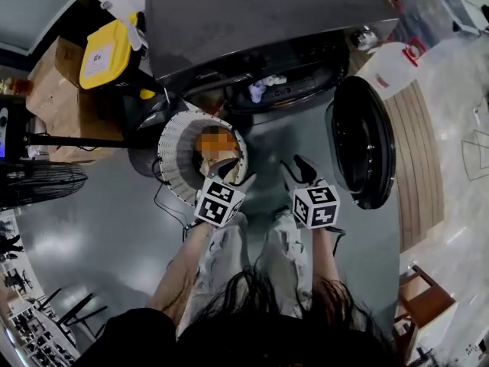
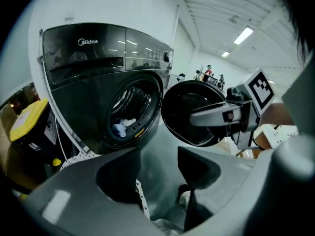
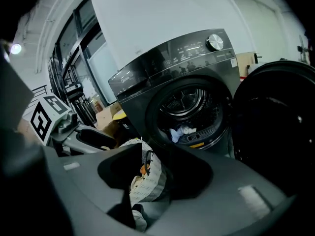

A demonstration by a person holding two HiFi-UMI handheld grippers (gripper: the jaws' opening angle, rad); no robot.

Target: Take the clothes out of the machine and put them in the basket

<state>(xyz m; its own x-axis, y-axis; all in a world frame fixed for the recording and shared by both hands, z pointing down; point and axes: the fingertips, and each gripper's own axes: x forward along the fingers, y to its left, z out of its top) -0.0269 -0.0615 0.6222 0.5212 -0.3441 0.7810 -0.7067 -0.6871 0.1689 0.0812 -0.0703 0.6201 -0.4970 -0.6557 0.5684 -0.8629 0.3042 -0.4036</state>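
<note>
L gripper (image 1: 231, 173), R gripper (image 1: 302, 167): jaws apart, empty. Clothes (image 1: 263, 88) in drum (image 1: 309, 71), upper ctr: soft, light, limp; pinch bunched fold.

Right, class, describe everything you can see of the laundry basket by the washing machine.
The laundry basket is round, white and looks like perforated plastic. It stands upright on the grey floor, just in front of the dark washing machine and left of its open door. An orange garment lies inside. The left gripper hangs over its near rim; contact cannot be judged.
</note>
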